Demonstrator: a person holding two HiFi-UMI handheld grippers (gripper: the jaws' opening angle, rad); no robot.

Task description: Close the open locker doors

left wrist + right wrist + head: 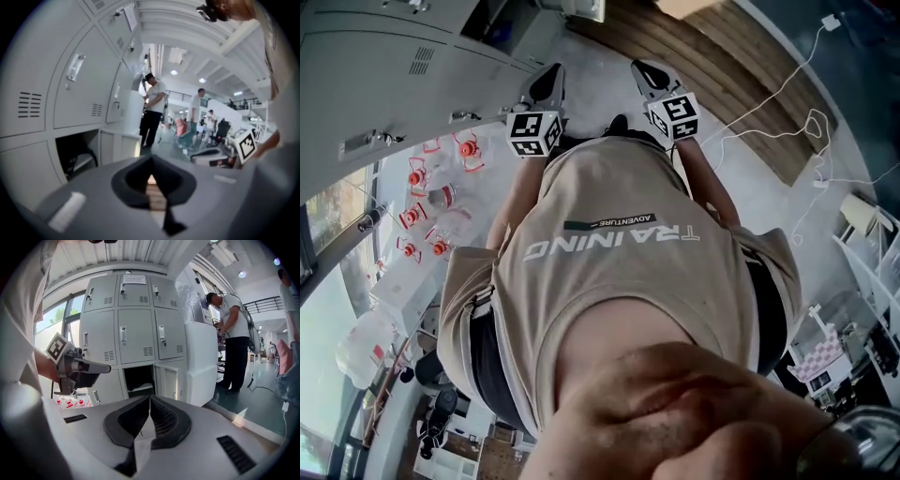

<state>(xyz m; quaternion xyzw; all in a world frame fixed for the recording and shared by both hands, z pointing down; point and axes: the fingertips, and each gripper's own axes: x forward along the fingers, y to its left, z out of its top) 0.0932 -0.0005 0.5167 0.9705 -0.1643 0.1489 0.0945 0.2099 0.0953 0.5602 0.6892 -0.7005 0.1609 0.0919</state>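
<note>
Here, in the head view, the left gripper (547,82) and right gripper (648,75) sit at top centre above the person's beige shirt (619,272), with the grey lockers (384,75) at upper left. In the left gripper view, its jaws meet on nothing, and the open locker compartment (77,152) shows at lower left. In the right gripper view, those jaws are also pressed together and empty. The compartment sits at centre, its door (168,380) swung out to the right.

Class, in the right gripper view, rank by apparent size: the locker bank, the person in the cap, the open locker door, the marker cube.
1. locker bank
2. person
3. open door and marker cube: roughly alike; the cube sits nearer the camera, so I leave them unranked.
</note>
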